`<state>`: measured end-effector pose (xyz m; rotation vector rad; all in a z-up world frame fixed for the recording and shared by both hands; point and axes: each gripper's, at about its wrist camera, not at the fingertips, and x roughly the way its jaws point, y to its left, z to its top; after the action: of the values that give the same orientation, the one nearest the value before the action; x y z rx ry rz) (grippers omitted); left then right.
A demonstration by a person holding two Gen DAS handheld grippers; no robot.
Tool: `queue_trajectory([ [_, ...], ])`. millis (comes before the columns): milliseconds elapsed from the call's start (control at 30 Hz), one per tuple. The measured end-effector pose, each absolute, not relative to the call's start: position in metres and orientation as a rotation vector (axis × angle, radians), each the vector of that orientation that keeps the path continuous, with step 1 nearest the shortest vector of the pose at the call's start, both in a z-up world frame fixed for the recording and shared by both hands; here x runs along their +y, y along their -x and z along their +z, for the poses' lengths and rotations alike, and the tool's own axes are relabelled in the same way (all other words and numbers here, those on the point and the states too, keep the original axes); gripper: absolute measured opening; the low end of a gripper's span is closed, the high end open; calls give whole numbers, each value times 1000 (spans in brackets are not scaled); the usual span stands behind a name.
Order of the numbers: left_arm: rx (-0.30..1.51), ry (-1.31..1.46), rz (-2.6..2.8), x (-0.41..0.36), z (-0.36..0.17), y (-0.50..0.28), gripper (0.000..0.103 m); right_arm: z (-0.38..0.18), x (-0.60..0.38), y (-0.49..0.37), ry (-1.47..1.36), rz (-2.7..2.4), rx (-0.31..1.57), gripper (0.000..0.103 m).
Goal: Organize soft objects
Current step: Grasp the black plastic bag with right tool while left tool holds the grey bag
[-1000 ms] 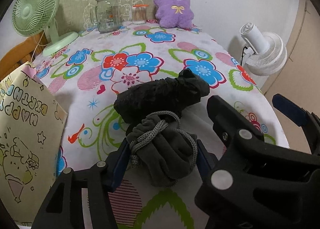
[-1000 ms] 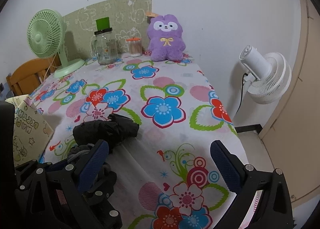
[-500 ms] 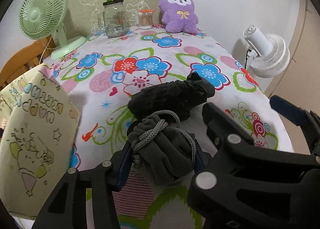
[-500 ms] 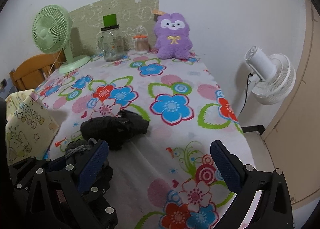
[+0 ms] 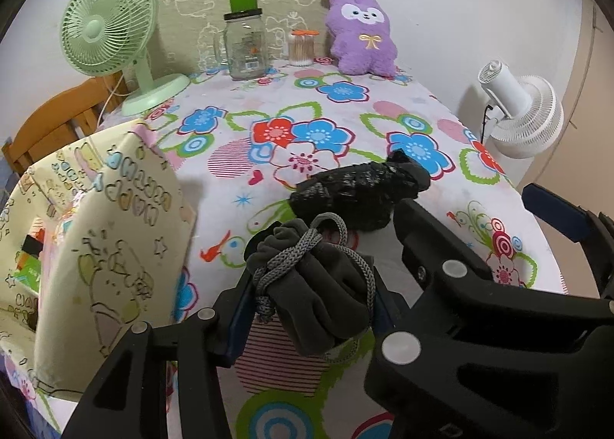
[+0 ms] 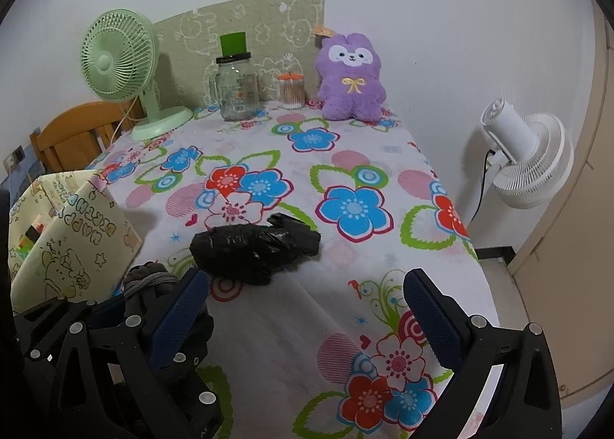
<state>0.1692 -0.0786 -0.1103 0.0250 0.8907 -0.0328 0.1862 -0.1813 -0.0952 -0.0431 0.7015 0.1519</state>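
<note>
A grey drawstring pouch sits between the blue pads of my left gripper, which is shut on it and holds it just above the flowered tablecloth. A black crinkled plastic bundle lies on the cloth right behind the pouch. My right gripper stands open above the table's near end with nothing between its fingers; the bundle lies just beyond its left finger. The pouch peeks out at the lower left of the right wrist view.
A yellow birthday gift bag stands open at the left table edge. At the back are a green fan, a glass jar, a cotton-swab pot and a purple plush. A white fan stands off the right edge.
Both grippers have drawn back and up a little, the left one carrying the pouch clear of the black bundle. The gift bag now shows more fully at the left.
</note>
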Motion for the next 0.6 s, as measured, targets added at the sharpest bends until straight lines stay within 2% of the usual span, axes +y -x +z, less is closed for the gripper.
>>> queue_trajectory([
  [600,921,19,71,-58,-119,-199,54,-101,-162,-222,64,201,720,103],
])
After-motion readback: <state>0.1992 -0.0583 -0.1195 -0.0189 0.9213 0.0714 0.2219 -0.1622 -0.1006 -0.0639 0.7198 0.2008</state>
